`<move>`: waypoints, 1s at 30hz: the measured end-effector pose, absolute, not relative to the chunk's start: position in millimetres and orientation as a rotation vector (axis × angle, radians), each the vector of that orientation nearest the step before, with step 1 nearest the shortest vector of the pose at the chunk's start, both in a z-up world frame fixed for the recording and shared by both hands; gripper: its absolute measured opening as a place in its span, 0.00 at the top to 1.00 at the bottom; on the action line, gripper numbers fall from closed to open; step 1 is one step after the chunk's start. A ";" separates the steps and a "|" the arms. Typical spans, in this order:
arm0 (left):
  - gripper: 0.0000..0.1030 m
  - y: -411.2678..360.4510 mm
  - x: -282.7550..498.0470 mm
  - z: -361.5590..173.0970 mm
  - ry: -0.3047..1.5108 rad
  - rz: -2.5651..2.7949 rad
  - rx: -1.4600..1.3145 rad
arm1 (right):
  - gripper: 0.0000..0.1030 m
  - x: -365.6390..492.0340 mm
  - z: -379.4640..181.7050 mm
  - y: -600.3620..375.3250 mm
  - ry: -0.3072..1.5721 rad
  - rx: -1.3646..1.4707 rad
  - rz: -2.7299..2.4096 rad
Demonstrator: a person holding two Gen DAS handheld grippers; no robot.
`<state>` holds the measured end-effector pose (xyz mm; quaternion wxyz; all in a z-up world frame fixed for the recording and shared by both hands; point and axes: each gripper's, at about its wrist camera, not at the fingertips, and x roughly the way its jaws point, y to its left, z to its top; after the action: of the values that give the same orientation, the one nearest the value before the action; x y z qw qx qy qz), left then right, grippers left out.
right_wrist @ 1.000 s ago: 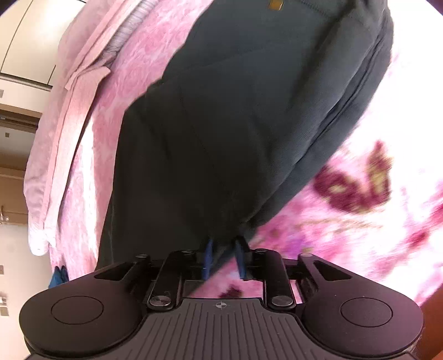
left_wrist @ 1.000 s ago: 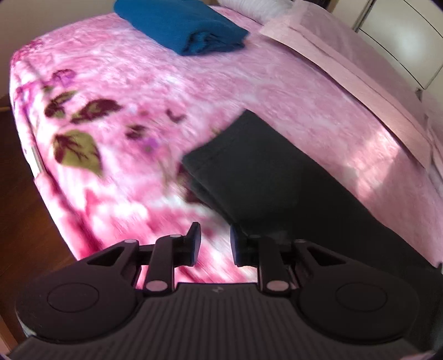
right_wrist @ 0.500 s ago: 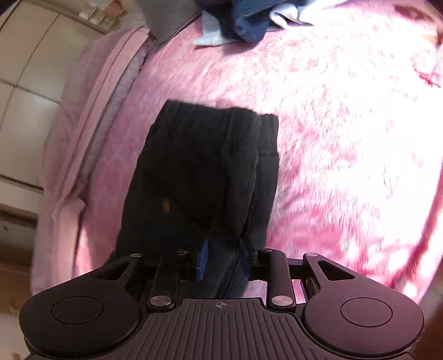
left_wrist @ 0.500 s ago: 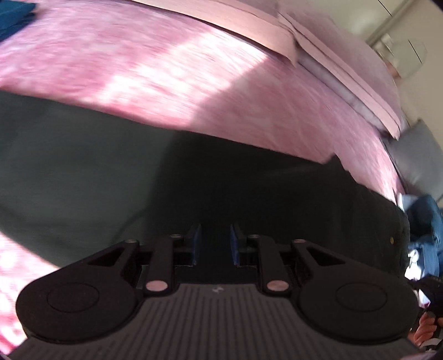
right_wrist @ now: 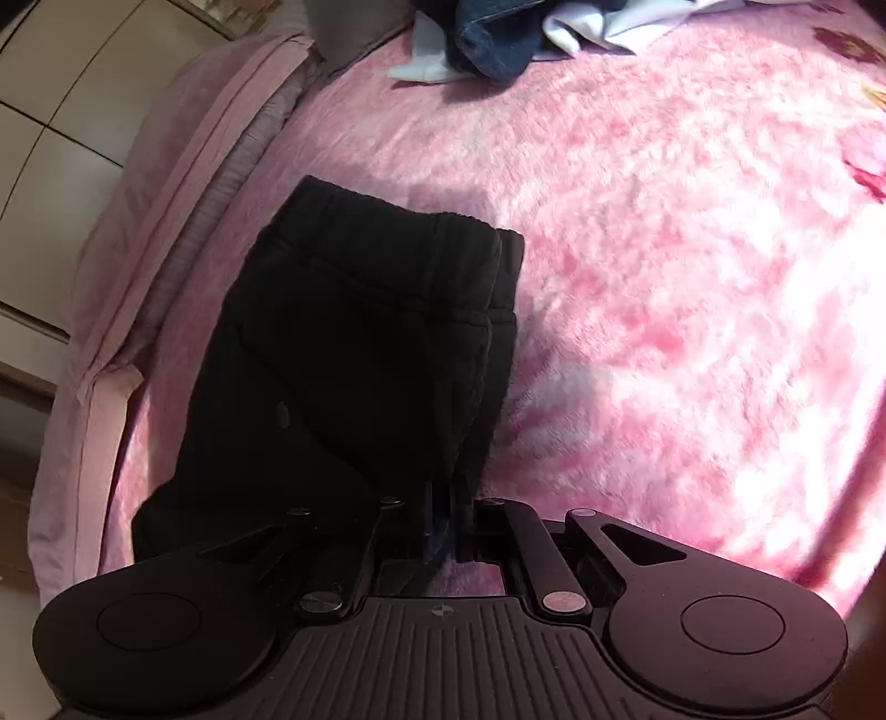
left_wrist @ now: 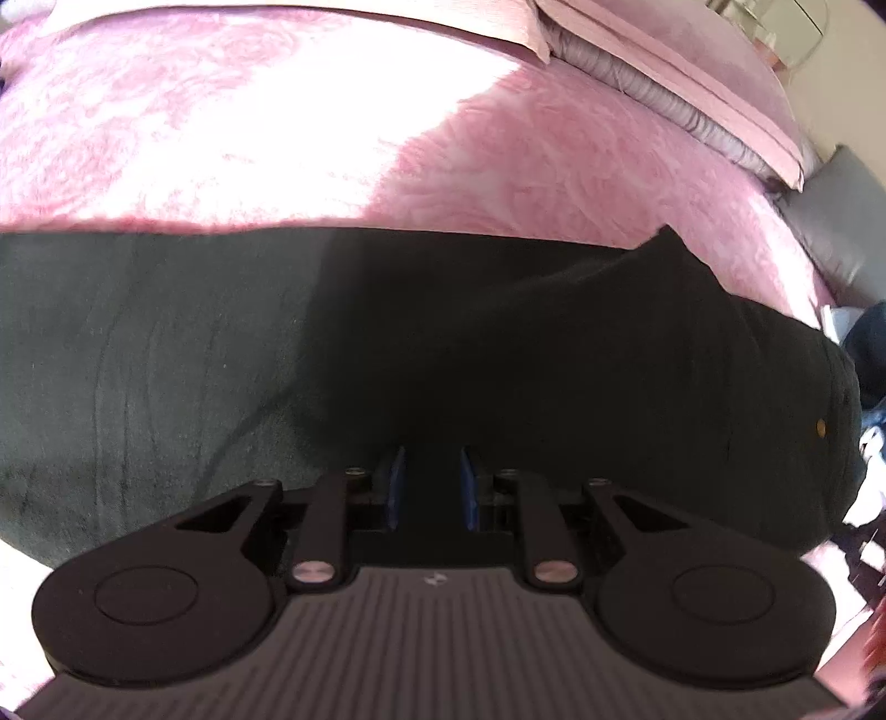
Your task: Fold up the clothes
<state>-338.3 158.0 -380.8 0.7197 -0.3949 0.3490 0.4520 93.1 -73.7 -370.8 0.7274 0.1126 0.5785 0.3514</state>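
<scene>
I had the black trousers [right_wrist: 354, 354] lying on the pink fleece blanket [right_wrist: 692, 277] of the bed, folded lengthwise, with the elastic waistband [right_wrist: 421, 232] at the end farthest from my right-hand camera. My right gripper [right_wrist: 443, 526] sat at the near edge of the garment, its fingers drawn close together and pinching a fold of the black cloth between the blue pads [right_wrist: 437, 531]. My left gripper [left_wrist: 432, 487] was low over the same trousers [left_wrist: 387, 343], its blue pads [left_wrist: 396, 487] standing a little apart with dark fabric showing in the gap; I could not tell whether any cloth was actually caught between them. A small brass rivet [left_wrist: 820, 425] showed on the trousers towards the right of the left view. Beyond the waistband, a heap of denim and pale clothes [right_wrist: 515, 39] lay on the blanket, well apart from the trousers. A pink pillow [right_wrist: 183, 194] ran along the bed's far side.
</scene>
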 end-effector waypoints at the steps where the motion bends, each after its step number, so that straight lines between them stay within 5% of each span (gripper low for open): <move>1: 0.84 157.0 -337.5 -380.2 0.777 0.997 -0.862 | 0.79 95.1 -365.6 -71.7 1.271 0.245 0.787; 4: 0.84 155.2 -336.3 -379.0 0.786 0.994 -0.850 | 0.52 104.1 -347.8 -70.9 1.239 0.251 0.815; 5: 0.84 155.4 -336.2 -378.8 0.785 0.995 -0.852 | 0.51 109.1 -345.2 -71.0 1.221 0.272 0.800; 9: 0.84 156.4 -335.2 -378.6 0.777 0.998 -0.862 | 0.51 136.5 -351.8 -78.1 1.188 0.369 0.733; 11: 0.84 159.2 -334.0 -378.2 0.790 1.003 -0.853 | 0.70 148.4 -361.6 -73.0 1.194 0.364 0.722; 14: 0.84 165.3 -331.3 -372.6 0.781 1.015 -0.848 | 0.69 150.0 -356.8 -56.7 1.193 0.225 0.701; 17: 0.85 173.4 -323.9 -365.4 0.761 1.000 -0.815 | 0.58 133.8 -328.8 -39.0 1.071 0.065 0.669; 23: 0.86 194.9 -297.3 -354.6 0.722 0.937 -0.715 | 0.58 109.8 -299.8 27.6 0.856 -0.175 0.885; 30: 0.88 229.4 -257.3 -397.1 0.829 0.951 -0.630 | 0.58 106.2 -369.4 79.4 0.858 -0.460 0.953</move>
<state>-257.3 229.4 -397.1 0.7617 -0.2897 0.3808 0.4369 106.2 79.4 -369.4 0.7768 -0.2127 0.3965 0.4405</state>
